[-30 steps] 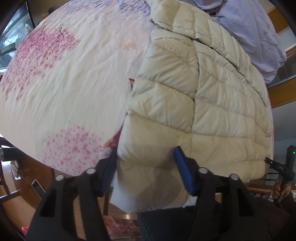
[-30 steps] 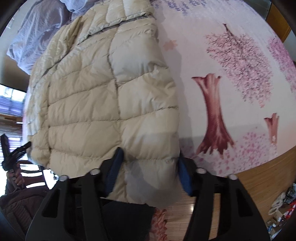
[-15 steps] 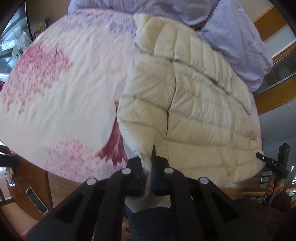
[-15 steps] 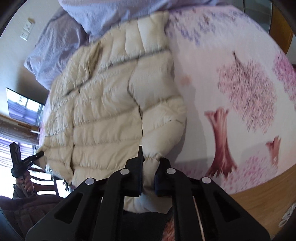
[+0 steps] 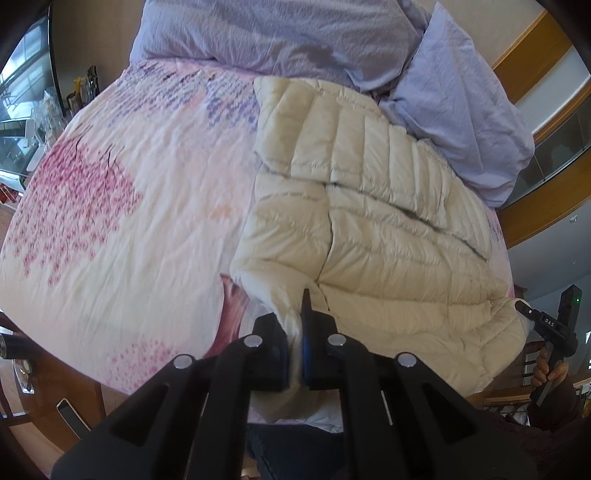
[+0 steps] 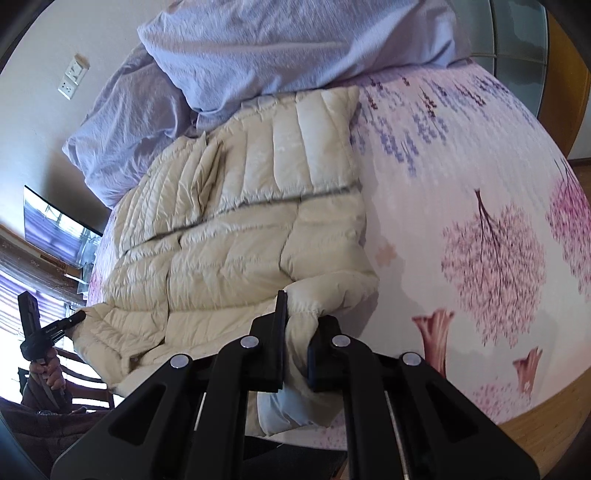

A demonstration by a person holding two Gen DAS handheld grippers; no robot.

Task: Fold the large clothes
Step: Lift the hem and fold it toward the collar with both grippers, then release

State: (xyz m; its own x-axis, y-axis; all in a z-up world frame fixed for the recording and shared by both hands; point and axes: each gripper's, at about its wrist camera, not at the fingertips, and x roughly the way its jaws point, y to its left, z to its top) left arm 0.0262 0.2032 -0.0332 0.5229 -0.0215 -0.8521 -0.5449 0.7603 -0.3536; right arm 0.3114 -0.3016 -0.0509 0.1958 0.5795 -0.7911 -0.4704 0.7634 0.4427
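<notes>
1 cream puffer jacket [image 5: 369, 221] lay on the bed [image 5: 110, 221] w/ floral sheet, long axis running from the near edge toward the far edge, where 2 lavender pillows [image 5: 295, 33] sat; far end touched them. Left gripper [image 5: 295, 332] was clenched on jacket's near-edge fabric at one lower corner; right gripper [image 6: 295, 332] was clamped on a bunched fold at the other, near-edge side. Lower hem hung over the bed's near edge, partly hidden behind both grippers. Couldn't tell collar vs. hem at far end. Sleeves folded in, hard to make out. Bed's corners cut off by fisheye.
</notes>
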